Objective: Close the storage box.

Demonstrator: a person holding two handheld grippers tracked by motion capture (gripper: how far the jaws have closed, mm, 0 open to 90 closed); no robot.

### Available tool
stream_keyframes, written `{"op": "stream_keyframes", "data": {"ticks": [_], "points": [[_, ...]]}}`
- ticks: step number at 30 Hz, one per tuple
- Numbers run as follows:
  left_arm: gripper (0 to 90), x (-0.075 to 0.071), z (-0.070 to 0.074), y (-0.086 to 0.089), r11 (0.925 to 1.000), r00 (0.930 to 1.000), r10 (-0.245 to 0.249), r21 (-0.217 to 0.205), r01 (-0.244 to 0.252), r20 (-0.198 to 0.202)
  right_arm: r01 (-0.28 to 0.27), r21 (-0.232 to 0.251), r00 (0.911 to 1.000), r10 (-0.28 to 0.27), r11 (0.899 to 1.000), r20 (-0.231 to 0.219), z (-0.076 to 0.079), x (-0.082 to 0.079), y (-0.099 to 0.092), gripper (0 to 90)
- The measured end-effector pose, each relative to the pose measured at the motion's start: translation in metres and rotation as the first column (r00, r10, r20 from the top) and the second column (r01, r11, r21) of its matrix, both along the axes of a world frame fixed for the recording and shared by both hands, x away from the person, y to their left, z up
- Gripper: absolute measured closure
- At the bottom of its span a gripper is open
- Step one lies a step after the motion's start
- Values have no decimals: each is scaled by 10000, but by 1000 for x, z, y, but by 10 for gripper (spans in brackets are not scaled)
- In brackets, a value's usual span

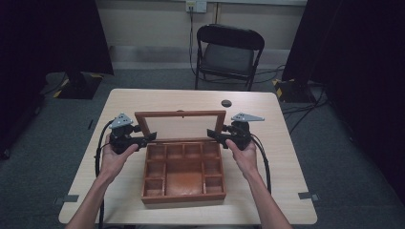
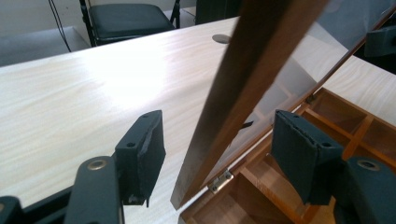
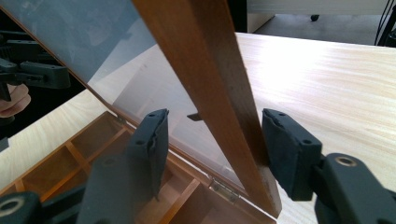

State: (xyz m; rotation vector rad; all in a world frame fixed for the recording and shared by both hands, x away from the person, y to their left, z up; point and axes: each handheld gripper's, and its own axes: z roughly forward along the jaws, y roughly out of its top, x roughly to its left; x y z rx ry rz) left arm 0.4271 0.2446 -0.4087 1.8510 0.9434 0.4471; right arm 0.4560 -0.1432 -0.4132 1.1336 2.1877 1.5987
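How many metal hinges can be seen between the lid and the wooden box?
2: left hinge under the lid's left side bar, right hinge under its right one. More along the box's back edge may be hidden.

The high view looks forward and down from above the person's side of the tabletop (image 1: pixel 277 143), far enough back to take in the whole tabletop, the floor around it and a chair (image 1: pixel 229 52) at the far side. An open wooden box (image 1: pixel 184 176) sits at centre, its lid (image 1: pixel 180 114) raised.

The left gripper view rides low on the left hand-held gripper (image 2: pixel 219 154), very close to the lid's left edge (image 2: pixel 243 93), facing across the tabletop toward the chair (image 2: pixel 126 18).

The right gripper view sits equally close at the lid's right edge (image 3: pixel 215 93), looking through the clear pane toward the left hand-held gripper (image 3: pixel 32 77).

All three views share the lid, box compartments and tabletop.
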Motion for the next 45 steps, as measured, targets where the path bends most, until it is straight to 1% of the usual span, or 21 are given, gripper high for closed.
{"op": "stream_keyframes", "data": {"ticks": [3, 5, 7, 8, 9, 11, 12, 14, 16, 18, 21, 23, 24, 26, 28, 33, 36, 40, 42, 43, 45], "points": [[350, -3, -3, 1, 10000, 9999, 82, 25, -82, -71, -77, -70, 9999, 76, 9999, -75, -1, -2, 1, 396], [349, -5, -5, 2, 9999, 9999, 45, -129, -47, -116, -128, -153, 9999, 127, 9998, -80, -2, -4, 2, 377], [346, -8, -7, 2, 9998, 9999, 34, -220, -37, -125, -177, -327, 9998, 173, 9993, -131, -3, -7, 3, 363], [349, -9, -8, 2, 9999, 9999, 26, -157, -28, -109, -163, -401, 9998, 159, 9991, -102, -3, -8, 4, 357], [349, -10, -10, 2, 9997, 9998, 135, -205, -139, -167, -146, -405, 9999, 143, 9991, -93, -3, -10, 4, 354], [340, -9, -13, 3, 9998, 9994, 49, -212, -56, -332, -109, -455, 9999, 110, 9989, 22, -4, -13, 4, 346], [330, -8, -14, 3, 9996, 9991, 35, -264, -46, -417, -104, -441, 9999, 104, 9990, -12, -5, -14, 4, 345], [332, -8, -14, 3, 9999, 9993, 73, -146, -78, -380, -117, -414, 9999, 118, 9991, 6, -5, -17, 3, 347], [338, -6, -15, 3, 9999, 9990, 81, -114, -86, -439, -98, -369, 10000, 98, 9993, 5, -6, -19, 3, 349], [338, -5, -15, 3, 9999, 9988, 81, -120, -87, -490, -117, -449, 9999, 117, 9989, 7, -6, -22, 4, 356], [337, -7, -15, 3, 10000, 9988, 65, 9, -65, -495, -18, -482, 10000, 16, 9988, -36, -8, -24, 4, 351], [336, -9, -15, 3, 9999, 9989, -18, 139, 24, -475, -63, -458, 9999, 57, 9989, -125, -10, -25, 2, 336], [335, -9, -15, 4, 9995, 9988, -106, 284, 120, -472, -79, -452, 9999, 73, 9989, -144, -11, -26, 2, 332], [333, -10, -15, 4, 9994, 9988, -96, 336, 112, -480, -69, -500, 9999, 64, 9987, -91, -11, -28, 2, 330], [330, -10, -16, 4, 9998, 9986, -91, 159, 100, -525, -45, -582, 10000, 41, 9983, -70, -11, -30, 2, 330], [338, -12, -16, 5, 9996, 9989, -73, 254, 85, -467, -61, -606, 9998, 51, 9981, -176, -10, -33, 1, 326], [346, -15, -14, 6, 9999, 9993, -77, 65, 79, -355, 26, -585, 9998, -37, 9983, -186, -8, -34, -1, 328], [363, -21, -7, 6, 9999, 9998, -153, 16, 153, -162, 52, -499, 10000, -56, 9987, -73, -4, -37, -4, 330], [365, -23, -4, 5, 9997, 9997, -227, 27, 228, -111, 91, -461, 9999, -96, 9989, -101, -2, -39, -5, 331], [382, -25, -2, 5, 9993, 9994, -357, 72, 357, -41, 82, -445, 9999, -88, 9990, -131, 0, -40, -6, 332], [412, -28, 1, 3, 9993, 9993, -366, 39, 366, -4, 109, -470, 9999, -115, 9988, -109, 3, -44, -7, 339]]}}
